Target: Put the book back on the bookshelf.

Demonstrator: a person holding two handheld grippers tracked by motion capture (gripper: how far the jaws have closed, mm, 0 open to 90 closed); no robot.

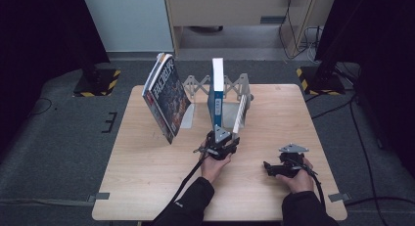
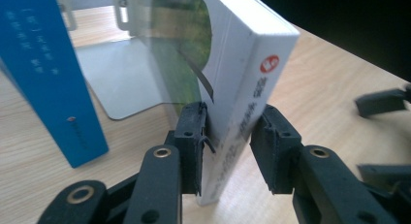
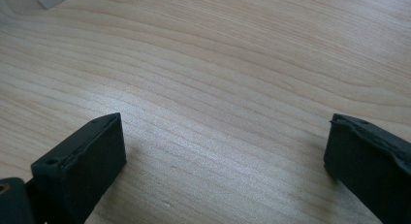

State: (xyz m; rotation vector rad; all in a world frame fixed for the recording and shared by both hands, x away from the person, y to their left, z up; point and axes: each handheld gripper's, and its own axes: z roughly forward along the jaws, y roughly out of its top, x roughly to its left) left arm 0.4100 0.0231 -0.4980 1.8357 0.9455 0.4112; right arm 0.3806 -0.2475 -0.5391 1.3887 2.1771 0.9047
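Left gripper (image 2: pixel 228 136) astride the spine of the white book (image 2: pixel 252 73), one pad touching the cover, the other a hair off, so not yet clamped; book upright on the table (image 1: pixel 147 187), leaning at the metal bookend rack (image 1: pixel 235 86) beside the blue book (image 1: pixel 216 91). Right gripper (image 3: pixel 223 151) parked wide open and empty, low over bare wood, out of the way.
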